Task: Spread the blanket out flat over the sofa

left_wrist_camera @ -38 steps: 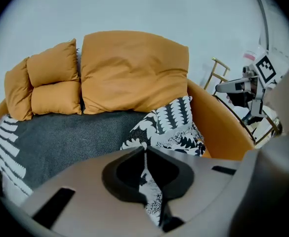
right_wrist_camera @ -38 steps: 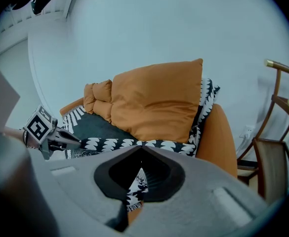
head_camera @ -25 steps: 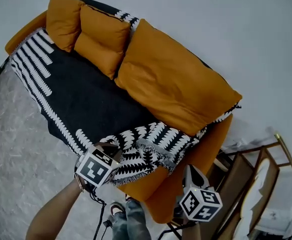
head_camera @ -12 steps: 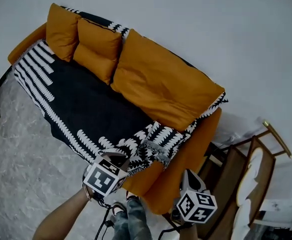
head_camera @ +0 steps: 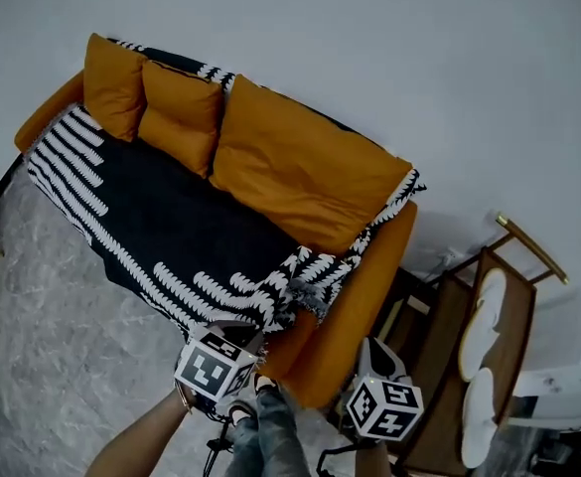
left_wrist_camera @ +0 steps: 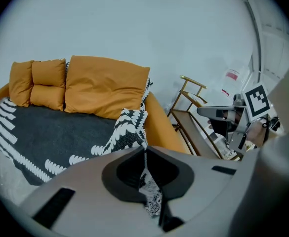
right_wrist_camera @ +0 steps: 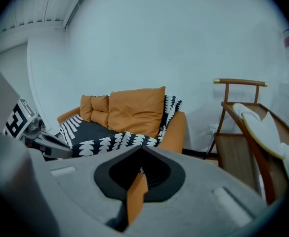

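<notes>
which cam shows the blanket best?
Head view: whole blanket across the sofa, bunched at one end. Left gripper view shows the corner its jaws pinch; right gripper view only a distant strip.

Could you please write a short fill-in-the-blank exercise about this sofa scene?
1. The left gripper is shut on the ____.
2. ____ orange cushions lean against the back of the sofa.
3. The blanket is black with a ____ pattern.

Missing words: blanket; three; white.
</notes>
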